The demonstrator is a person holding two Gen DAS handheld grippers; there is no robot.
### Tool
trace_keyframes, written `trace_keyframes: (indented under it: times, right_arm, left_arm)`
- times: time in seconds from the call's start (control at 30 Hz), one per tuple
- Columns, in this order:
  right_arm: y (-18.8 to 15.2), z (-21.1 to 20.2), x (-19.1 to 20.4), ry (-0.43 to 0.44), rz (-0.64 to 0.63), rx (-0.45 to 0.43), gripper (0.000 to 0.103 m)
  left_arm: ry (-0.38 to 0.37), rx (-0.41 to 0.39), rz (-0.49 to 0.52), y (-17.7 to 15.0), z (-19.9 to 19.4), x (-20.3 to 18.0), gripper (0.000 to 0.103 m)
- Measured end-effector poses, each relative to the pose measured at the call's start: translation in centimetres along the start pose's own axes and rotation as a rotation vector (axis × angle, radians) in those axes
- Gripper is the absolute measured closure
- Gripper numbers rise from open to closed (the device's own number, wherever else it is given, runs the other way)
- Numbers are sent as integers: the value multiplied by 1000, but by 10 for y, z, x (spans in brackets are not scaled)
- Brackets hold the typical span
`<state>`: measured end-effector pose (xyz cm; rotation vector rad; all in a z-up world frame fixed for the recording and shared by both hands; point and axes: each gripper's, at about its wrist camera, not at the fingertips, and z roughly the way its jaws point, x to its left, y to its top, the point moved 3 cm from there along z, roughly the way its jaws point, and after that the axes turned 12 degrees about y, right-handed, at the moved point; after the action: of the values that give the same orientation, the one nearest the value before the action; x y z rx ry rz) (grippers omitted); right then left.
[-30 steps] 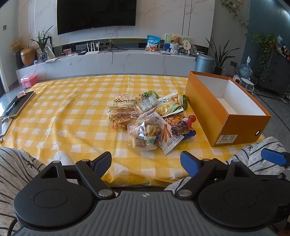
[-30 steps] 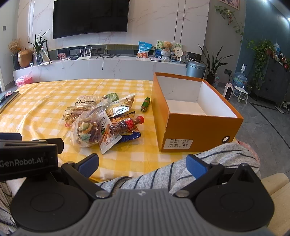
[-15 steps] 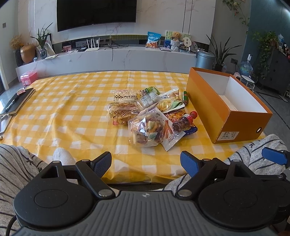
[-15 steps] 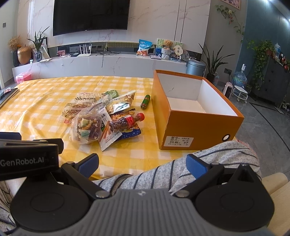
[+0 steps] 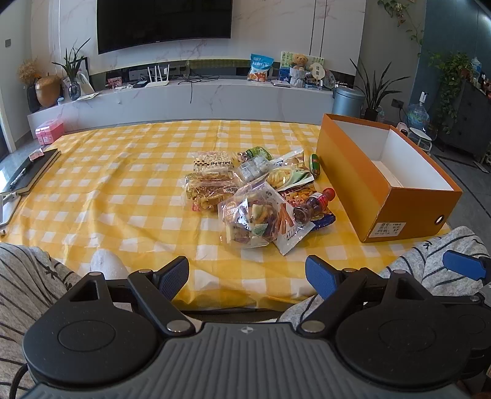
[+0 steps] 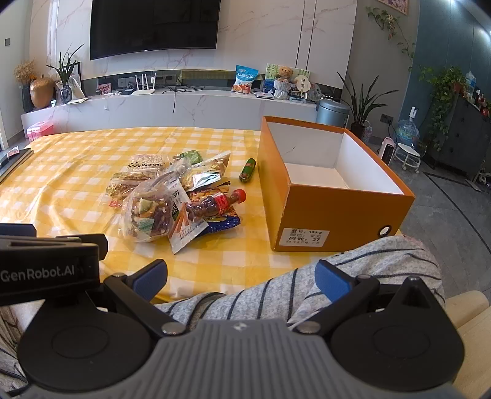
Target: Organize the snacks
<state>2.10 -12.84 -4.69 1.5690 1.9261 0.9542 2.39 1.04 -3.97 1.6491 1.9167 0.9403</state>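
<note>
Hovering off the near edge of the counter [image 5: 92,196], the left tongs [image 5: 247,274] and right tongs [image 6: 242,276] both stand with fingers spread apart, holding nothing, above a striped sleeve [image 6: 276,294]. A heap of snacks [image 5: 254,190] lies at the counter's middle: a clear mixed-snack bag [image 5: 251,219] nearest, a small bottle [image 6: 216,202] resting on packets. An orange box [image 6: 334,196] stands open at the right edge, a green sausage stick [image 6: 248,170] just beside it.

A black television [image 5: 164,23] hangs above a long white console [image 5: 184,98]. A notebook [image 5: 33,170] lies on the checked tablecloth's [image 5: 107,190] left edge.
</note>
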Motion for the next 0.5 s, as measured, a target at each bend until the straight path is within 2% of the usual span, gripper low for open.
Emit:
trace_keyframes:
  times: [0.5]
  right_arm:
    - [7,-7,3,19,1,-42,3]
  left_arm:
    - [7,-34,-11,11,-5,4,3]
